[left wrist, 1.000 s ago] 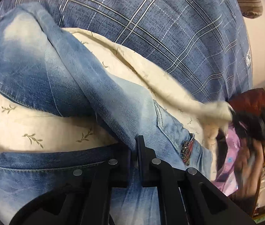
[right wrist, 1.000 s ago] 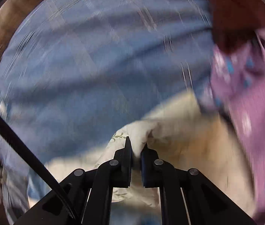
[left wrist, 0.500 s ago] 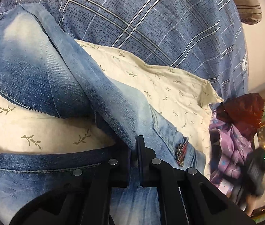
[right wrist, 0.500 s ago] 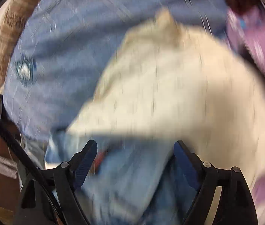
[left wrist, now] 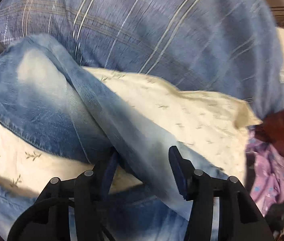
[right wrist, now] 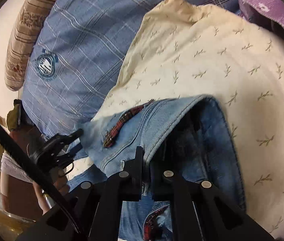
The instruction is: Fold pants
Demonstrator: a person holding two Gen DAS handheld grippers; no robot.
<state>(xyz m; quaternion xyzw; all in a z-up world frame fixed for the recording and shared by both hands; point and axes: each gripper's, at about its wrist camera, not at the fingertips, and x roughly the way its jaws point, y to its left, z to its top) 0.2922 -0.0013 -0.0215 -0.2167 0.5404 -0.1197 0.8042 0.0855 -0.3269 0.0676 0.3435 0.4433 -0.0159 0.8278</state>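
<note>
left tongs (left wrist: 142, 158): just opening astride jeans (left wrist: 47, 108) leg | right tongs (right wrist: 146, 156): just clamped on waistband | risk: one-sided hold, fold slumps

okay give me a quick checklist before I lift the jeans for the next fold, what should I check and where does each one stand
1. Right gripper has hold of the jeans: ok. Its jaws have just closed and now pinch the stitched denim edge.
2. Left gripper has let go: ok. Its jaws have just been opening, and a fold of denim lies between the pads without being pressed.
3. Left gripper clear of the denim before the lift: not ok, its fingers straddle the fold.
4. Only denim in the right grip, not the cream leaf-print sheet: cannot tell, the fingers hide the underside.
5. Legs lying flat: not ok, the leg is bunched and twisted.
</note>
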